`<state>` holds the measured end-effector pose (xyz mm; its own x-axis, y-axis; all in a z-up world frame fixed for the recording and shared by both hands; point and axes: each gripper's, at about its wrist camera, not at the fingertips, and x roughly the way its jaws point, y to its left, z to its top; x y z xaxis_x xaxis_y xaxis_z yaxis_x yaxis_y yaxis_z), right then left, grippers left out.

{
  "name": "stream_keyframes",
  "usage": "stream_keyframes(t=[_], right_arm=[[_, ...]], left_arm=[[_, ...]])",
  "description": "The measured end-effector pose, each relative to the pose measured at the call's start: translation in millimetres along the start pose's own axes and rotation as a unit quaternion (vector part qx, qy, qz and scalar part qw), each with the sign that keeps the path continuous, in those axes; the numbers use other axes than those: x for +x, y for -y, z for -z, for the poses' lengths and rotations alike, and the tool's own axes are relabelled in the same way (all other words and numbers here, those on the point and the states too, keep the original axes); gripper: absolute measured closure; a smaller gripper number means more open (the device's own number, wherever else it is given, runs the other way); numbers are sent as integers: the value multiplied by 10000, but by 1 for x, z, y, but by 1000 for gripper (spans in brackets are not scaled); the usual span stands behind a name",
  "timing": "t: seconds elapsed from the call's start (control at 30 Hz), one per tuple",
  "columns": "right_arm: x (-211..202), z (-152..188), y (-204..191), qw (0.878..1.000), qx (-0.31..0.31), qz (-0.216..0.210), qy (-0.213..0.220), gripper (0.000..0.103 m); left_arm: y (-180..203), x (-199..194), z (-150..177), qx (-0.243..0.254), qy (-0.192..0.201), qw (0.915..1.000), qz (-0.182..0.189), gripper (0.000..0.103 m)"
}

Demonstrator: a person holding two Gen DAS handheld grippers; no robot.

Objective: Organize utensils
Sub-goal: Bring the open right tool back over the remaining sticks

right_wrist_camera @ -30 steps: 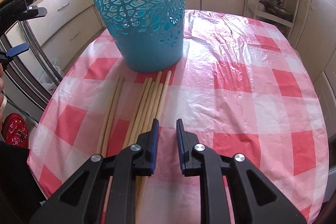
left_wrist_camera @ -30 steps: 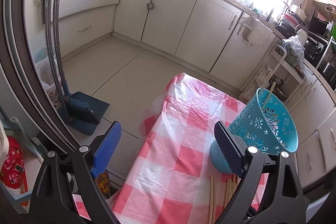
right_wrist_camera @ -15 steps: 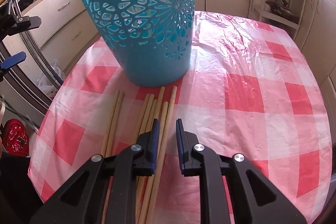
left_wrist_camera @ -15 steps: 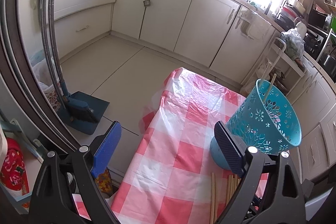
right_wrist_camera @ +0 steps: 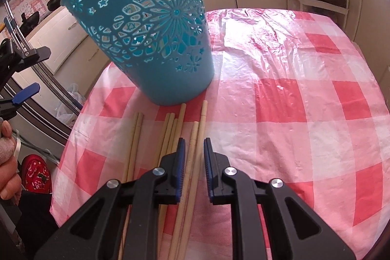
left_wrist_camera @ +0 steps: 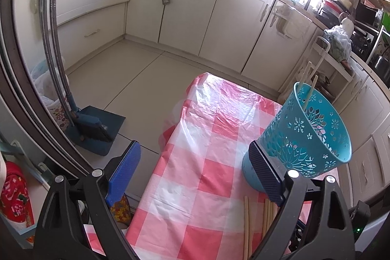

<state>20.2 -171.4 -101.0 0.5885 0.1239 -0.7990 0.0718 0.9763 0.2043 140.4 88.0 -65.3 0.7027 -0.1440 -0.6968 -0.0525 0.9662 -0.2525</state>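
Right hand-held gripper (right_wrist_camera: 193, 150) hovers low over the wooden chopsticks (right_wrist_camera: 181, 128) on the counter (right_wrist_camera: 304, 113), which has a red-white checked plastic cover. Jaws parted only a narrow gap, 2 chopsticks running up between the pads; cannot tell if the pads touch them, nothing clamped. The rest of the chopsticks lie side by side just left of the jaws, with 2 more set a bit apart further left. All tips point toward the teal cutout basket (right_wrist_camera: 156, 40), which stands just beyond them, tilted in this view.

Left hand-held gripper (left_wrist_camera: 195, 172) is wide open, holding nothing, at the counter's left edge, partly over the floor. Its right pad sits in front of the basket (left_wrist_camera: 307, 135) base; contact unclear. 2 chopsticks (left_wrist_camera: 309, 79) already stand inside the basket, poking above the rim. Loose chopstick ends (left_wrist_camera: 247, 218) show on the checked cover below the right pad.
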Motion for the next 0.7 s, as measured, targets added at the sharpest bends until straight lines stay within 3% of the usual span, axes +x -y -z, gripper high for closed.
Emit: stream_keyframes(t=[0.27, 0.47, 0.6, 0.7], right_arm=[[6, -1, 4, 9995, -111, 290, -30, 87], [9, 0, -11, 9961, -661, 582, -107, 88], [5, 0, -8, 9943, -827, 573, -339, 93], [-2, 7, 0, 9932, -941, 518, -448, 94]], left_arm=[[2, 0, 0, 35, -21, 10000, 23, 17], [5, 5, 4, 171, -130, 9998, -28, 17], [16, 14, 19, 585, -589, 9965, -82, 17], [28, 21, 49, 989, -1087, 9891, -103, 17]])
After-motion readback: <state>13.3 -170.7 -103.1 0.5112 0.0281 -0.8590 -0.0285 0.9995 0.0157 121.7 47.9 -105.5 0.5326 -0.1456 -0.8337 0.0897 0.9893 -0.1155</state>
